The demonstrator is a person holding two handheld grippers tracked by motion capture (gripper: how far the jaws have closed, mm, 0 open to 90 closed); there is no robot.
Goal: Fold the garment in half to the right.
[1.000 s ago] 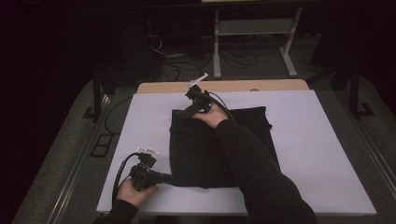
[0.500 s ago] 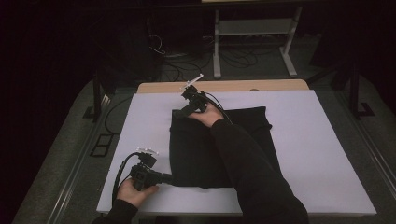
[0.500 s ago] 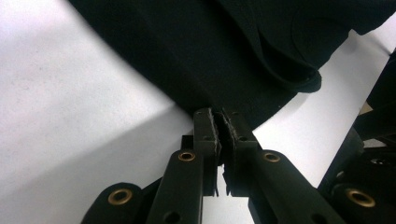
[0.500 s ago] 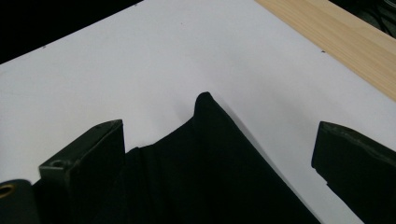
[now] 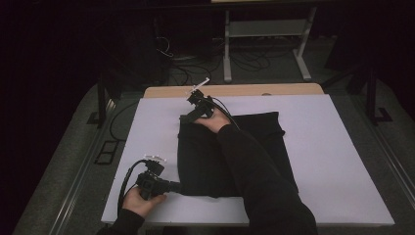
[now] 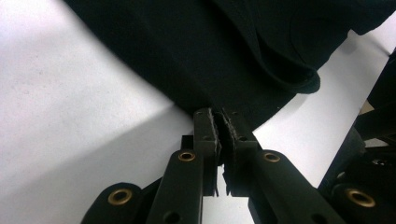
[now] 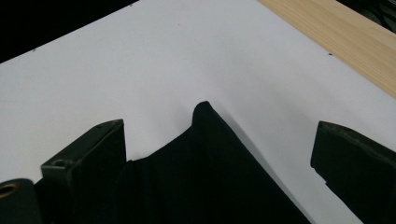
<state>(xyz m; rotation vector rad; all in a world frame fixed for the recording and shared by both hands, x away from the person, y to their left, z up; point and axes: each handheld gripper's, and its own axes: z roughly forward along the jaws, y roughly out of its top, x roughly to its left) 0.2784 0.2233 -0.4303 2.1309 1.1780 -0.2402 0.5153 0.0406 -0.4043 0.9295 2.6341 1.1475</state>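
Left hand-held gripper [image 6: 219, 122] clamped on black cloth [image 6: 224, 51] edge

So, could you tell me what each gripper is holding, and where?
Left gripper pinches the black cloth at its near corner; right gripper holds nothing, jaws open.

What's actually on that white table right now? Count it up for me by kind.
Black cloth: 1
Hand-held claws: 2, the left claw shut on the cloth's near corner, the right claw open over its far corner
Total: 3 things on the white table
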